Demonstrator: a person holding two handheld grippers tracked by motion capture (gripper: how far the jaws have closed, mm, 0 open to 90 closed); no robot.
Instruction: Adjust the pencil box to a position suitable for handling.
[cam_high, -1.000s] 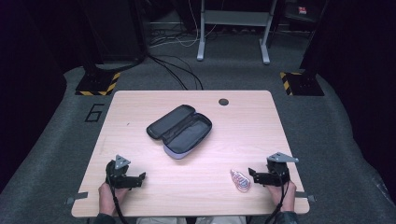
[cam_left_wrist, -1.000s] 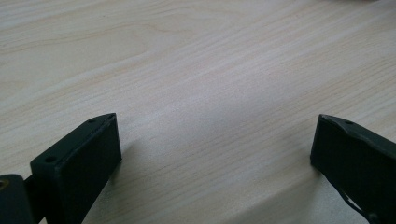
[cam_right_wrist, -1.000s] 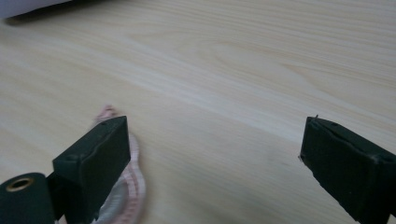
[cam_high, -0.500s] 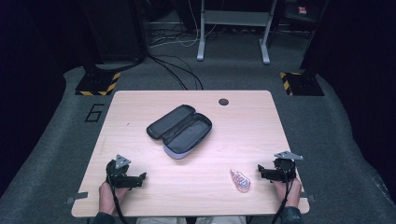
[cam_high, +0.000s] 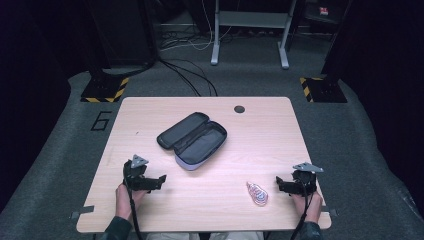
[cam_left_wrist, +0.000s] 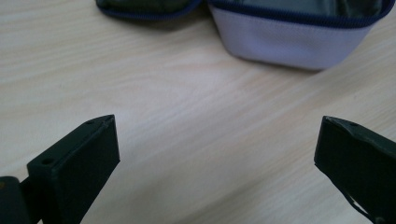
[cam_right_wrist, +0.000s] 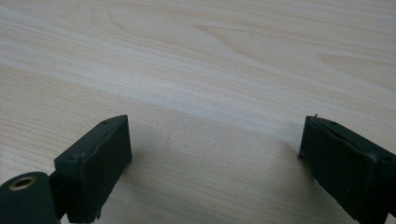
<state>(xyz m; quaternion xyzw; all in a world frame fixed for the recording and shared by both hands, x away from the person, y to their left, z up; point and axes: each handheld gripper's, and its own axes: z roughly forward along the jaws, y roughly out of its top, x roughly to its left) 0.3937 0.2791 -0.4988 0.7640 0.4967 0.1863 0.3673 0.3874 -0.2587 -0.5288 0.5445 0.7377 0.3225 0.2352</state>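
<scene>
Low over the table (cam_high: 150, 110), left gripper (cam_high: 159, 181) with jaws spread wide, nothing between them; it points toward the table's middle, at the case (cam_high: 192, 140). In the left gripper view the case's (cam_left_wrist: 289, 42) pale side wall sits just ahead of the jaws, apart from them. Right gripper (cam_high: 279, 184) near the front right corner, jaws also released and empty, aimed leftward at the packet (cam_high: 257, 193). Packet lies just beside those jaws, not touching; small, clear wrapper with a red and white pattern, long axis running from far-left to near-right. Case lies unzipped at mid-table, both halves flat, long axis diagonal from near-left to far-right.
</scene>
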